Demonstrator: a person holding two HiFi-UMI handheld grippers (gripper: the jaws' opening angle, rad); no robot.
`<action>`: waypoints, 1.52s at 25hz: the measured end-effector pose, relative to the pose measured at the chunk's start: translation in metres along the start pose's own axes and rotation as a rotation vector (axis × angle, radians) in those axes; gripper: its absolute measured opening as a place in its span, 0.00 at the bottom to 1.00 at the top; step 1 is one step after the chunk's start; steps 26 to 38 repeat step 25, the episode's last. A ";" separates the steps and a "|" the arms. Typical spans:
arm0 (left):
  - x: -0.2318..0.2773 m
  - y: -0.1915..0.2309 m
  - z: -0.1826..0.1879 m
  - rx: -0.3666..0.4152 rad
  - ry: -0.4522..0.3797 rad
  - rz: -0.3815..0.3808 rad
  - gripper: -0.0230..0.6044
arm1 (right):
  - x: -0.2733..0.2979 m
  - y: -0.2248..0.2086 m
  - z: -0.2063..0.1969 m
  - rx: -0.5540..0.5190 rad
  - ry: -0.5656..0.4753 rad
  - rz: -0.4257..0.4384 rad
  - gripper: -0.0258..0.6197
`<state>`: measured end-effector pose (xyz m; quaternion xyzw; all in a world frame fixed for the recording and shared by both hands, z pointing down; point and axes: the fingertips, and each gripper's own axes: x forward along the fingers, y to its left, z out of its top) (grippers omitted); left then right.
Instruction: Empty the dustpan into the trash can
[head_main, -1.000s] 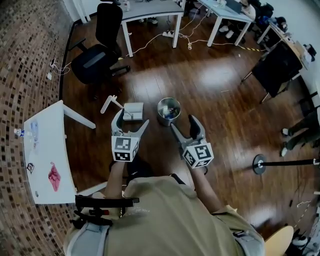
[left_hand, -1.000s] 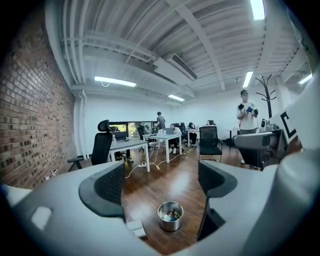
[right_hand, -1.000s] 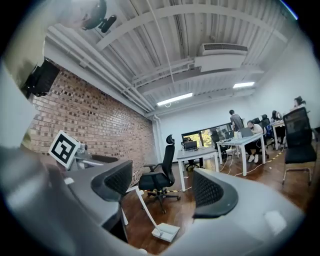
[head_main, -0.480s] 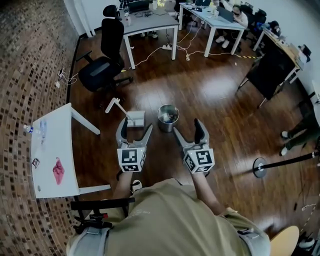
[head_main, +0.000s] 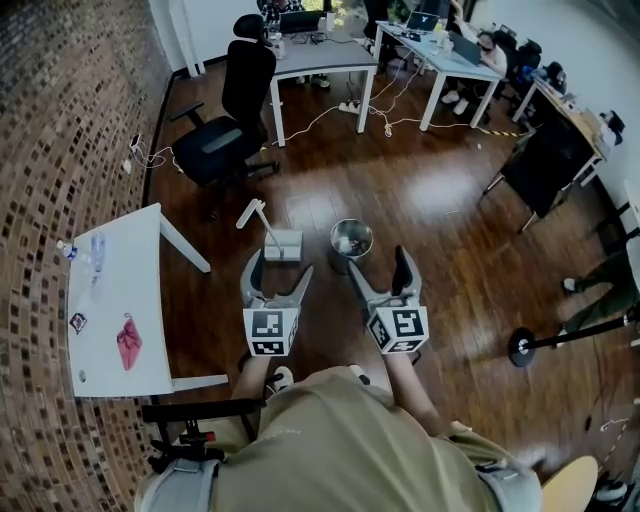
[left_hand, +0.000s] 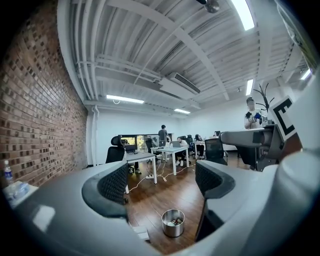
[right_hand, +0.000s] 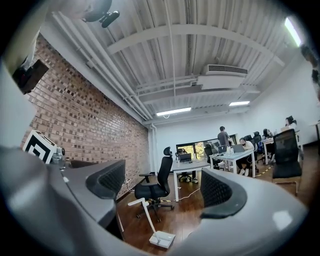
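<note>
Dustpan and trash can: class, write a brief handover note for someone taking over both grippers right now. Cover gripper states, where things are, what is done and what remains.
Left gripper: open, empty.
Right gripper: open, empty; its jaws have just been opening.
Dustpan: on the wooden floor, handle up, left of the trash can and apart from it, beyond both grippers.
Done: the pan looks bare and the can holds litter, so the emptying seems finished and the pan set down.
Left: likely nothing; check the pan for leftovers.
</note>
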<state>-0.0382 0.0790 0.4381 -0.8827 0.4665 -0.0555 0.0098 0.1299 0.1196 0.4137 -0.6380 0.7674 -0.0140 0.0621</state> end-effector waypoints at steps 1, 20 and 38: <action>-0.001 0.002 0.000 -0.002 -0.002 0.003 0.70 | -0.001 0.003 -0.002 -0.005 0.007 0.004 0.74; 0.003 -0.008 -0.004 -0.009 0.016 -0.048 0.58 | -0.018 0.018 -0.010 -0.010 0.016 -0.005 0.74; -0.004 0.007 -0.002 0.004 0.014 -0.053 0.58 | -0.012 0.032 -0.009 -0.012 0.019 -0.005 0.74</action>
